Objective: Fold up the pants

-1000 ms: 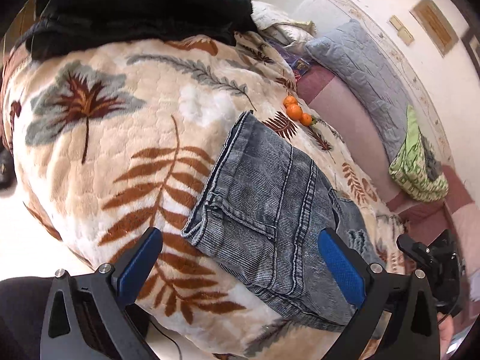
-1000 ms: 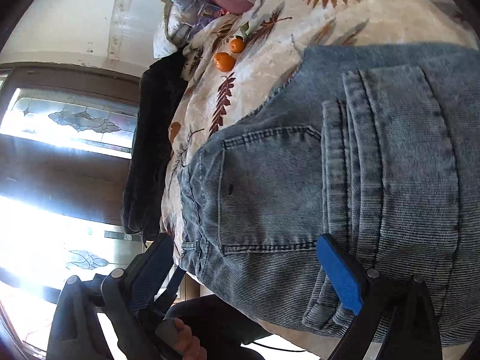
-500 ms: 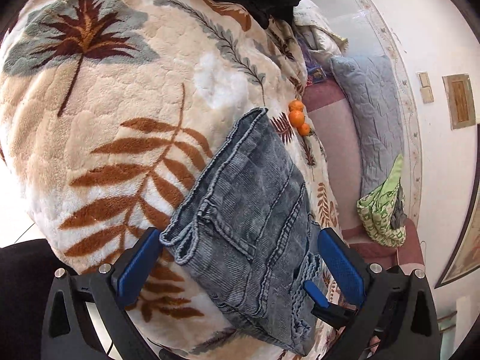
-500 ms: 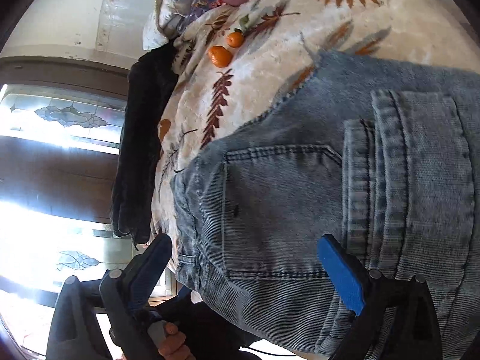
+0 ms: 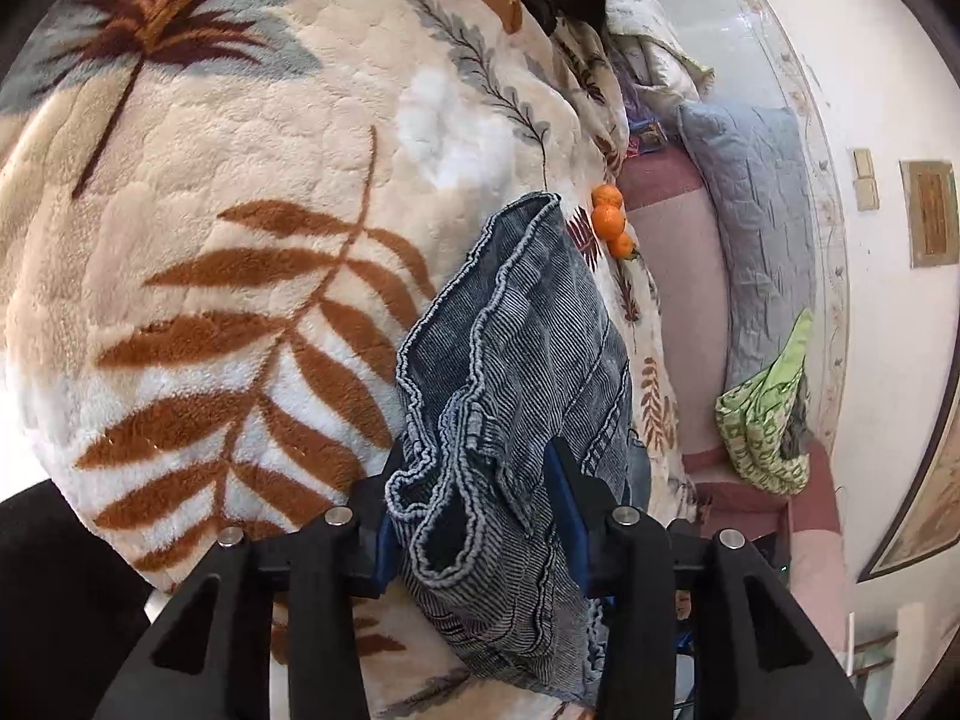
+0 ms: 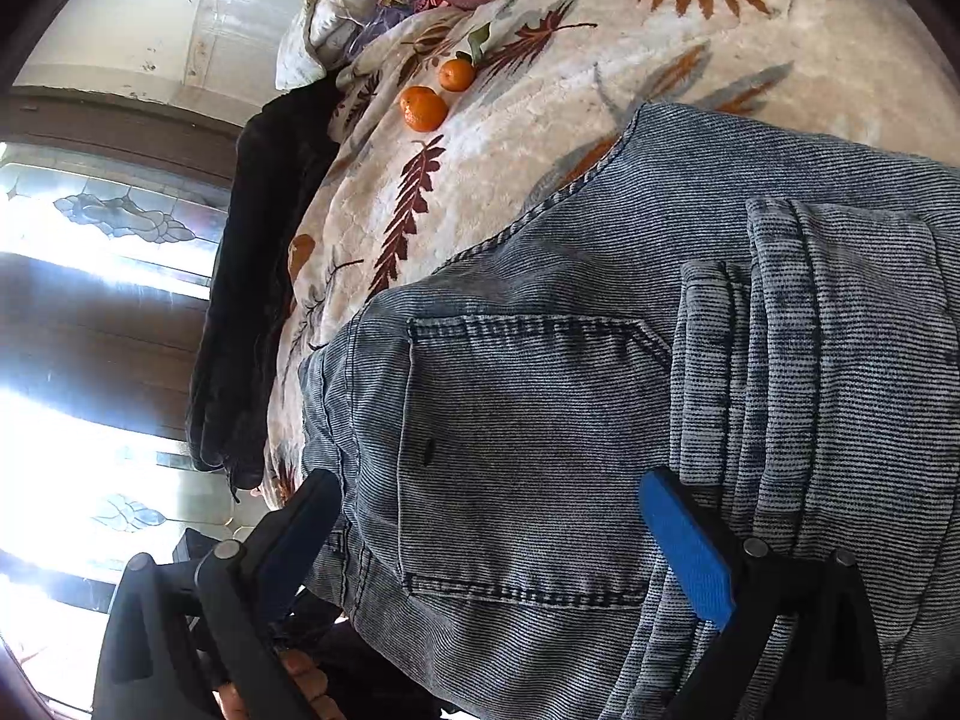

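Since before, my left gripper (image 5: 474, 516) clenched the soft, thick pants (image 5: 516, 360) hem; right gripper (image 6: 486, 546) is released over them.

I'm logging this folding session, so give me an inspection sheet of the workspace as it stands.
Surface: plush leaf-print blanket covering a bed.
Job's things: folded blue jeans lying on the blanket, back pocket up.
Clutter: three oranges beyond the jeans; black garment at the blanket's edge; green patterned cloth.
Grippers: left gripper closed on a bunched end of the jeans; right gripper open, its fingers straddling the pocket area.
Cables: nothing seen.
Surroundings: grey quilted pillow, pale wall with a framed picture, bright patterned-glass window.
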The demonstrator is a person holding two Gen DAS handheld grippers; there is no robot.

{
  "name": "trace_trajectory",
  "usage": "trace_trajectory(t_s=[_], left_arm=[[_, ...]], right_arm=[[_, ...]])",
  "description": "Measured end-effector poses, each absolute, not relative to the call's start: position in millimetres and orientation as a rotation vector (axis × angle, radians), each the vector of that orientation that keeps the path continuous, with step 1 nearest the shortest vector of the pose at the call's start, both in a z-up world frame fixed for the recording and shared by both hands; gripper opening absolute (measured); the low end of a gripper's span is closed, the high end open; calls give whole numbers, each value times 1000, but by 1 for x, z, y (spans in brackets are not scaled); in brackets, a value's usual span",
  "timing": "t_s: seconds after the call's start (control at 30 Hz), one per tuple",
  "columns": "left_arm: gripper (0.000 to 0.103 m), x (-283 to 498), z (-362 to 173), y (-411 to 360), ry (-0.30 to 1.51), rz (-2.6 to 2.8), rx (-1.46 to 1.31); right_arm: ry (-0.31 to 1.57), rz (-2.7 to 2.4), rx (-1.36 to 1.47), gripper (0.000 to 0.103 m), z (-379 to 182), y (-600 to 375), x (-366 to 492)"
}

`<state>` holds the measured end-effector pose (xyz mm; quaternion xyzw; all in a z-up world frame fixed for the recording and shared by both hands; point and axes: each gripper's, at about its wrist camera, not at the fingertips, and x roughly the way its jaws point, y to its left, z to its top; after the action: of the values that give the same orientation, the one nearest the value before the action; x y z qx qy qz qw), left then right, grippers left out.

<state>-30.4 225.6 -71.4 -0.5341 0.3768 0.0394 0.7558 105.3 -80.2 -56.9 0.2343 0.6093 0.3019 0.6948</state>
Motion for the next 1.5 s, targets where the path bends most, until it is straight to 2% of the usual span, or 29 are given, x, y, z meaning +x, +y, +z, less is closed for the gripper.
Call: trace_trajectory(t_s=[0.03,0.07,0.33,0.43,0.5,0.73,0.9,1.07,1.13,1.17,1.23,1.33,1.43,1.47,1.5], left_arm=[[23,-29,-66,222,821,93,-1119],[14,-27,-61,219,825,99,-1075],[13,-25,17,167,700,45,-736],[12,-23,51,134,656,-7,-603],[12,-20,69,109,636,-49,-522],[12,-3,101,-8,623,-218,-299],[12,13,74,-102,726,-356,-170],[12,39,-31,-152,1082,-382,-129],[19,31,-25,-154,1029,-383,-112],[26,28,-19,-154,1026,-398,-113],[74,25,-5,-154,1055,-459,-118],[75,11,32,-142,930,-429,-103],[76,-11,67,-97,766,-398,-143],[77,-11,72,-77,723,-330,-156],[83,-10,74,-61,702,-250,-156]], right_arm=[[1361,674,521,101,-57,-80,105],[1361,676,518,101,-57,-80,105],[1371,696,541,103,-59,-82,108],[1366,726,697,99,-59,-103,111],[1308,727,787,99,-47,-131,111],[1051,631,841,99,7,-259,91],[926,508,920,99,1,-345,72],[869,400,979,99,-8,-410,64],[867,382,1010,99,-15,-423,60],[878,375,1013,99,-18,-426,59],[893,375,1006,99,-21,-427,58],[891,364,948,99,-18,-421,56],[866,366,883,99,-8,-414,47],[864,389,883,99,-5,-409,45],[865,435,895,99,-1,-402,42]])
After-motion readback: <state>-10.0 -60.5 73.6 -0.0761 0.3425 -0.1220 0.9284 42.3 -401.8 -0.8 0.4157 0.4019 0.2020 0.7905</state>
